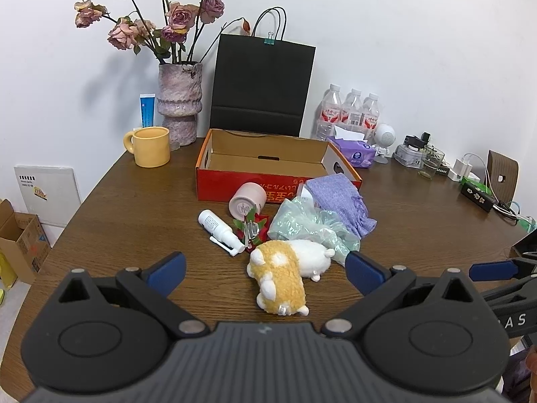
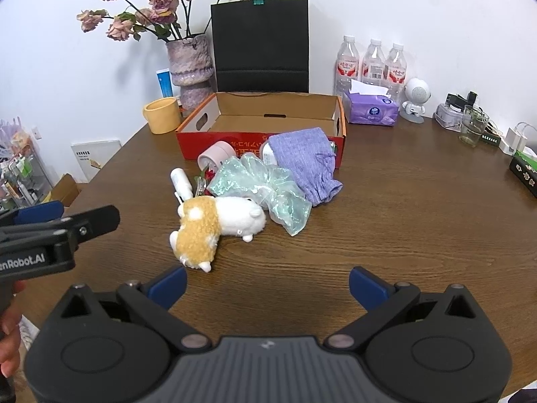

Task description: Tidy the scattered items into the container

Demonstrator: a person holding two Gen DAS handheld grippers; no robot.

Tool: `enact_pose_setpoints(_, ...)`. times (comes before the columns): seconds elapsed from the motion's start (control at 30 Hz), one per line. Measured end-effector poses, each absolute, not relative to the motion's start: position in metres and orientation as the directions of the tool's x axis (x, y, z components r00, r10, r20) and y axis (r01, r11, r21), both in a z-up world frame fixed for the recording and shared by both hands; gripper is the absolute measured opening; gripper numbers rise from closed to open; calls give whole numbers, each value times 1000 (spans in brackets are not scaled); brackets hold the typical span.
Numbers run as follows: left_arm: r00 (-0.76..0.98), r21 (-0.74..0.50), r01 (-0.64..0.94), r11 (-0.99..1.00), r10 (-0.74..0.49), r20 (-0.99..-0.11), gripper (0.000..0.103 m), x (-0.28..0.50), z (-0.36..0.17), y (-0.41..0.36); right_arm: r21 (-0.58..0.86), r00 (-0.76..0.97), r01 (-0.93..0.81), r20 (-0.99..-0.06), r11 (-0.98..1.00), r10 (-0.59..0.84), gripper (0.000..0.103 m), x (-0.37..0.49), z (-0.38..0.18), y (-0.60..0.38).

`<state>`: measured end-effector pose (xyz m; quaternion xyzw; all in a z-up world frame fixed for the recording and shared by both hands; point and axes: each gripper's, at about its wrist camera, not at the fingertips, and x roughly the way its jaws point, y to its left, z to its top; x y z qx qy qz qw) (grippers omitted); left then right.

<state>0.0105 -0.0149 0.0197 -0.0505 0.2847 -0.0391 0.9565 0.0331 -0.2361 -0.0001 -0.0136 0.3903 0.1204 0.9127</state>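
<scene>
Left hand-held gripper (image 1: 265,270) agape — plush toy (image 1: 282,277) between.

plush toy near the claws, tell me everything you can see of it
The plush toy is a small fluffy animal, tan curly fleece on top with white spots, white smooth belly and white stubby feet. It lies on its side on the wooden table, against the crinkly green film. Neither open claw touches it.

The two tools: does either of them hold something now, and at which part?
Nothing is held. The left tool is open, with the plush toy lying on the table between its fingers, ungripped. The right tool is open over bare table.
</scene>
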Motion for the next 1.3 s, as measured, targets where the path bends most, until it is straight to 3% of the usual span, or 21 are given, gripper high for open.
enact_pose_setpoints(1.3, 831, -127, 39, 991, -103, -547, 103, 11, 17, -13, 87, 667, -227, -712, 970, 220, 103, 35, -2, -238)
